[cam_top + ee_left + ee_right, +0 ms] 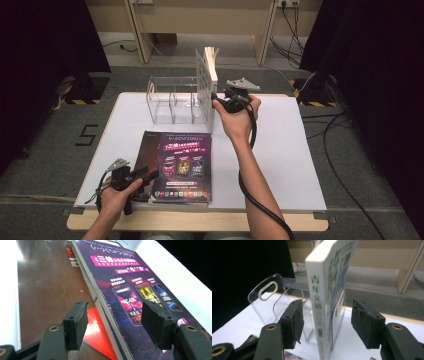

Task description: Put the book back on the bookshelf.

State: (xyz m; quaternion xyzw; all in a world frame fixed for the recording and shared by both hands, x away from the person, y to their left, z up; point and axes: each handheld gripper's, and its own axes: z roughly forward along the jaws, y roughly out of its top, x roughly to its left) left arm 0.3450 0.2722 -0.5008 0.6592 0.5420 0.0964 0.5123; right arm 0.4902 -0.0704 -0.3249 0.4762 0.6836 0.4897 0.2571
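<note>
Clear acrylic, the divided rack (172,100) stands at the far side of the white counter (290,160), and a white book (206,85) stands upright at its right end, beside or in the last slot; I cannot tell which from the high view. The right tongs (216,102) sit at that book's near edge, and in the right gripper view the white book (325,302) rises between the jaws with a gap on both sides, so the pads are wide and not pressing; it seems to stand on its own. Nearer the person, a purple-covered book (184,167) lies flat, partly on top of a dark brown magazine (147,150). The left tongs (147,174) rest low at the left edge of that pile, jaws wide, with the purple-covered book's page edge (105,315) lying between them but untouched, as far as the left gripper view shows. By my reckoning the filing is about a third done: one volume is up at the rack, while the purple one is only being lined up for a grasp and the brown one beneath it is left.
</note>
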